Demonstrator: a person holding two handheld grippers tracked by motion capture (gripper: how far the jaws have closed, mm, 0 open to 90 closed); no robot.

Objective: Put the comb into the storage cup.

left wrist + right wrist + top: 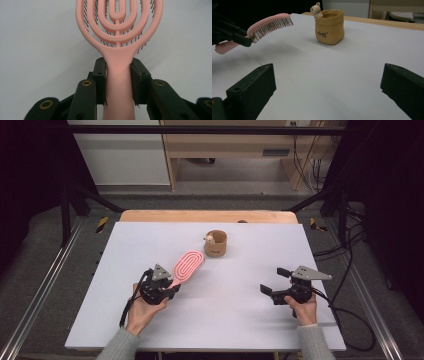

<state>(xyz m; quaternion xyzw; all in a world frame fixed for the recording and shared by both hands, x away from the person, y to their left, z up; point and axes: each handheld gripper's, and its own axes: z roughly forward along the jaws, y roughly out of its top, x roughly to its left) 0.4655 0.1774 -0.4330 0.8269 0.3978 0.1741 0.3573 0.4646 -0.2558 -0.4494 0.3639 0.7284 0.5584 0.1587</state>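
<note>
A pink hairbrush [188,265] with dark bristles is held above the white table, its head pointing toward the far right. My left gripper [170,287] is shut on the brush handle [118,82], the jaws pressing it from both sides. In the right gripper view the hairbrush [269,23] hangs bristles down at the upper left. A tan sack-shaped pot [216,243] with a small bear figure on its rim stands beyond the brush; the same pot [329,26] stands upright in the right gripper view. My right gripper [274,281] is open and holds nothing, at the table's right side.
The white tabletop [210,330] lies on a wooden table whose far edge [205,215] shows behind it. Black frame bars and cables [350,245] run along the right side on the floor. A wooden cabinet stands farther back.
</note>
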